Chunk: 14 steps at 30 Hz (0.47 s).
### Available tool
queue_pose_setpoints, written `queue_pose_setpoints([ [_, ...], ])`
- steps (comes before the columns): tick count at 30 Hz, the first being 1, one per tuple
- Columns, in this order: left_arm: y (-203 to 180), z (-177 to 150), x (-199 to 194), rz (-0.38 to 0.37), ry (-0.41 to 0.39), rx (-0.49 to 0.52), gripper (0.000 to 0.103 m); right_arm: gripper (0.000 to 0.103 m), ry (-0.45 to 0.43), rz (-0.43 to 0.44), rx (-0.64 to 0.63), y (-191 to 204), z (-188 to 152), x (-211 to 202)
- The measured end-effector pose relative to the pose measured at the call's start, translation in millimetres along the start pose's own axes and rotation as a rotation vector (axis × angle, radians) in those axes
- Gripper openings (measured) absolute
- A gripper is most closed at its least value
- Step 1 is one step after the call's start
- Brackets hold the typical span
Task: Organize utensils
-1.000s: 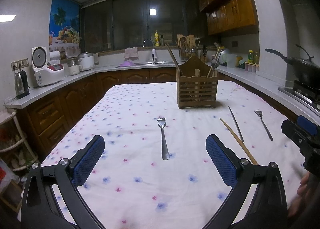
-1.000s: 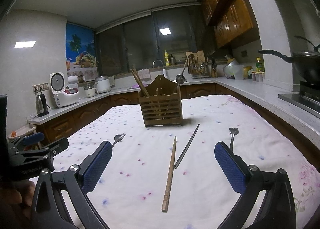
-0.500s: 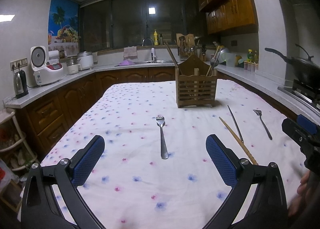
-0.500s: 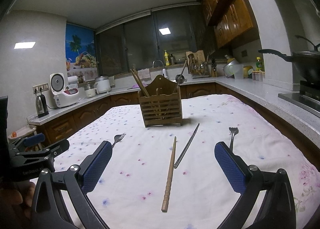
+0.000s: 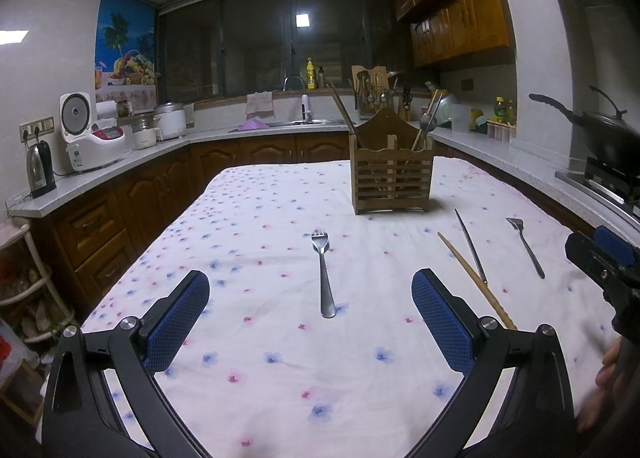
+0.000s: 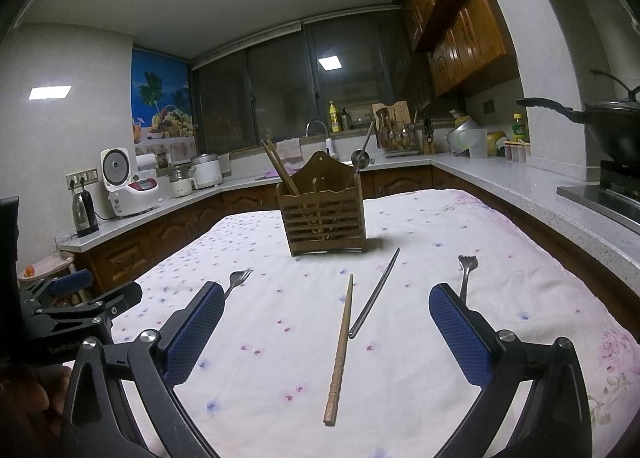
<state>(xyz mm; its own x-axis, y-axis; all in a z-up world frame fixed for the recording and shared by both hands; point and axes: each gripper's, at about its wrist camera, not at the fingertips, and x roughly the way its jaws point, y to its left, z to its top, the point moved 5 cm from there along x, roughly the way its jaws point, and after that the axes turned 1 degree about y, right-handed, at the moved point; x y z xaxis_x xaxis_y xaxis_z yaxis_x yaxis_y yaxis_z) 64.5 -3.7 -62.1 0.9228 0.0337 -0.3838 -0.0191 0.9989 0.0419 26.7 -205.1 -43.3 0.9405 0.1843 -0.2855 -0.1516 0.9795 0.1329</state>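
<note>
A wooden slatted utensil holder [image 5: 391, 178] [image 6: 325, 218] stands at the far middle of the table, with chopsticks and a ladle in it. A steel fork [image 5: 323, 272] [image 6: 237, 281] lies straight ahead of my left gripper [image 5: 310, 314], which is open and empty above the cloth. A wooden chopstick [image 6: 341, 346] [image 5: 476, 286] and a metal chopstick [image 6: 376, 292] [image 5: 471, 252] lie ahead of my right gripper [image 6: 326, 328], also open and empty. A second fork [image 6: 466, 270] [image 5: 526, 246] lies to the right.
The table is covered by a white floral cloth [image 5: 256, 218]. Kitchen counters run around it, with a kettle [image 5: 39, 170] and rice cooker [image 5: 90, 138] on the left and a wok [image 5: 608, 138] on the stove at right. The right gripper shows at the left wrist view's right edge [image 5: 604, 258].
</note>
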Motion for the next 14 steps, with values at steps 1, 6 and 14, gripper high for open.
queue_pose_setpoints([
  [1,-0.4,0.3,0.4,0.001,0.0,-0.001,0.103,0.103,0.001,-0.001,0.0,0.5,0.0,0.1],
  [6,-0.5,0.3,0.8,-0.003,0.0,-0.004,0.103,0.103,0.002,0.0,0.001,0.0,-0.1,0.3],
  [14,-2.6,4.3,7.8,-0.031,0.007,-0.014,0.103,0.103,0.015,0.001,0.001,3.9,0.6,1.9],
])
